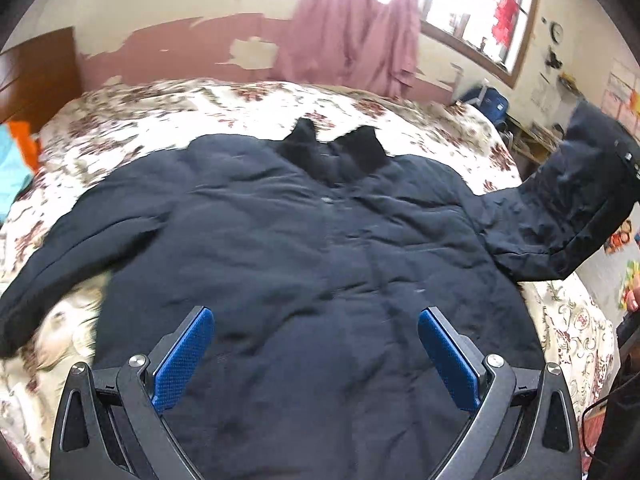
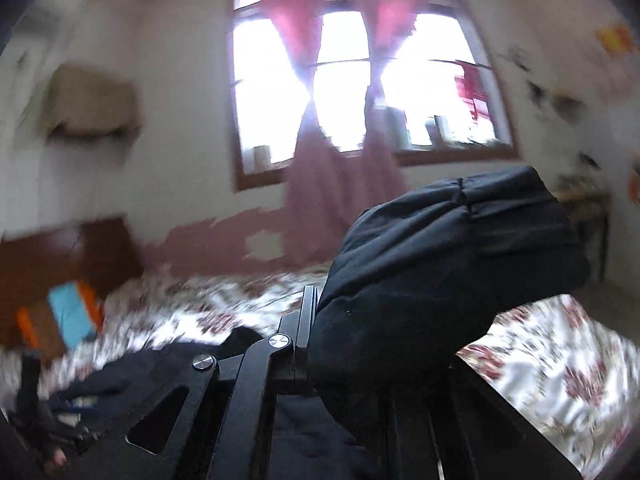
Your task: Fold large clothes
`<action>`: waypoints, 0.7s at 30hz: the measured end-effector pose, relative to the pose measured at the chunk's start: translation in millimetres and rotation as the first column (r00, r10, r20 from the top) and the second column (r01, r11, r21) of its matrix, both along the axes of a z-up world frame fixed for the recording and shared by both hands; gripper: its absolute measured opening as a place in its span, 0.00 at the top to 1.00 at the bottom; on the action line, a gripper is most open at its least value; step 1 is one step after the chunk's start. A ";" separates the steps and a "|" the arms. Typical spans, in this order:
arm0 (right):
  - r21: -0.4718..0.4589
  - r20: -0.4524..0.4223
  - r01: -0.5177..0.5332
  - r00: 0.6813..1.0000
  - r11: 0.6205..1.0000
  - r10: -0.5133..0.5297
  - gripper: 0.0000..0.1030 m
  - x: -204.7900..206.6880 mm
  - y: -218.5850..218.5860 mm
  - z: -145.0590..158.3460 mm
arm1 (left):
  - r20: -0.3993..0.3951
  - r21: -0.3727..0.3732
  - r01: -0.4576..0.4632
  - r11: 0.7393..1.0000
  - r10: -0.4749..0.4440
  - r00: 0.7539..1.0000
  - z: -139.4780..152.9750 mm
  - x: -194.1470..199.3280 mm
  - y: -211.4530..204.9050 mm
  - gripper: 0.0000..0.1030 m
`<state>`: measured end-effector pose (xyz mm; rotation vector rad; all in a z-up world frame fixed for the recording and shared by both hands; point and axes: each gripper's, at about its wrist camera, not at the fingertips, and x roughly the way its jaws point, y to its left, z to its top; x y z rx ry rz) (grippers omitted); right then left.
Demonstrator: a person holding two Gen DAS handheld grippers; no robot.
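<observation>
Step in hand, as I read it: fold the R sleeve [image 1: 560, 208] across the chest of the dark jacket [image 1: 320, 248]. The right gripper [image 2: 316, 344] is clamped on the sleeve's cuff end; the padded fabric bulges up and over the claw and hides the tips, so only the L finger bar shows beside it.

To do it well, I'd say:
- Carry the cuff over the jacket's front w/o dragging the body; the coat lies flat on the floral bedspread [image 1: 160, 120] and should stay that way.
- Keep the sleeve taut enough that it creases at the shoulder seam, not mid-arm.
- Lay it down level and let go only once the cuff rests on the chest.
- Padded fabric is bulky and likely springs back, so press it after.

The left gripper [image 1: 316, 352] hangs w/ fingers wide apart, blue pads [image 1: 184, 360] bare, nothing between them. The jacket's lower front lies directly under and ahead of this claw; the collar [image 1: 336, 152] is far ahead of it, and the other sleeve [image 1: 60, 264] stretches off to its L, flat on the bed. The lifted sleeve rises off the bed to its R. The left claw could pin the body near the hem while the right one folds.
</observation>
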<state>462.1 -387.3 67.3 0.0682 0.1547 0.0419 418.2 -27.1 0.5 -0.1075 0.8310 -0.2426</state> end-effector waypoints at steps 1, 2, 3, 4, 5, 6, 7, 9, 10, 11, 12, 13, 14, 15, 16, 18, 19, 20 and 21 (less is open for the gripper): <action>-0.036 -0.011 -0.026 1.000 0.999 0.025 0.92 1.1 18.2 0.2 | 0.002 -0.003 -0.018 1.000 0.018 1.000 -0.5 -3.9 13.2 0.00; -0.069 -0.025 -0.057 0.998 0.996 0.055 0.92 2.9 37.7 -0.9 | 0.004 -0.008 -0.034 0.999 0.034 0.999 -1.2 -7.9 27.0 0.00; -0.100 -0.046 -0.094 0.995 0.991 0.090 0.92 4.4 57.9 -3.9 | 0.004 -0.010 -0.046 0.999 0.046 0.999 -1.8 -12.0 36.8 0.00; -0.120 -0.064 -0.119 0.992 0.986 0.112 0.92 7.3 72.8 -4.6 | 0.006 -0.012 -0.064 0.998 0.064 0.998 -2.5 -16.7 50.3 0.00; -0.146 -0.088 -0.149 0.987 0.978 0.137 0.92 9.4 90.6 -9.5 | 0.007 -0.016 -0.083 0.996 0.083 0.997 -3.7 -20.6 64.0 0.00; -0.174 -0.117 -0.177 0.980 0.969 0.158 0.92 11.8 107.7 -16.3 | 0.007 -0.021 -0.098 0.995 0.098 0.995 -4.8 -23.2 75.3 0.00; -0.196 -0.140 -0.201 0.974 0.960 0.175 0.92 13.2 123.0 -21.4 | 0.006 -0.027 -0.114 0.993 0.114 0.993 -6.8 -25.5 86.4 0.00; -0.238 -0.194 -0.247 0.960 0.939 0.203 0.92 15.0 149.7 -35.9 | 0.000 -0.039 -0.150 0.988 0.150 0.989 -12.3 -31.3 109.6 0.00; -0.259 -0.229 -0.269 0.950 0.928 0.212 0.92 18.7 161.2 -45.3 | -0.004 -0.048 -0.167 0.985 0.167 0.986 -16.0 -34.1 121.0 0.00; -0.277 -0.266 -0.288 0.940 0.917 0.214 0.92 23.2 169.3 -55.8 | -0.009 -0.058 -0.182 0.982 0.182 0.983 -20.0 -36.8 131.4 0.00; -0.290 -0.314 -0.315 0.923 0.904 0.221 0.92 23.7 181.5 -70.8 | -0.013 -0.064 -0.195 0.979 0.194 0.981 -23.9 -38.6 139.2 0.00; -0.290 -0.353 -0.337 0.908 0.896 0.228 0.89 29.1 184.0 -80.7 | -0.018 -0.072 -0.209 0.975 0.208 0.978 -28.3 -40.5 146.8 0.00; -0.278 -0.416 -0.376 0.877 0.884 0.242 0.81 32.1 188.3 -96.8 | -0.025 -0.080 -0.223 0.972 0.221 0.975 -33.6 -42.6 153.8 0.00; -0.264 -0.465 -0.403 0.849 0.876 0.251 0.72 36.2 189.6 -109.6 | -0.030 -0.089 -0.230 0.969 0.228 0.973 -37.5 -43.9 159.2 0.00; -0.235 -0.522 -0.438 0.810 0.868 0.267 0.50 37.0 189.4 -125.2 | -0.038 -0.099 -0.234 0.967 0.232 0.972 -42.0 -45.0 162.4 0.00; -0.203 -0.570 -0.475 0.768 0.856 0.291 0.38 26.4 184.3 -143.3 | -0.053 -0.121 -0.237 0.964 0.233 0.971 -52.1 -46.2 169.7 0.00; -0.202 -0.579 -0.480 0.762 0.854 0.291 0.37 24.5 186.6 -145.7 | -0.057 -0.131 -0.235 0.963 0.230 0.972 -55.6 -46.2 170.6 0.00; -0.195 -0.585 -0.481 0.757 0.855 0.292 0.37 16.1 180.6 -147.1 | -0.059 -0.143 -0.229 0.963 0.223 0.973 -58.5 -45.6 170.4 0.00; -0.179 -0.584 -0.479 0.755 0.859 0.300 0.37 6.4 171.3 -145.2 | -0.060 -0.159 -0.218 0.963 0.211 0.976 -61.2 -44.3 169.0 0.00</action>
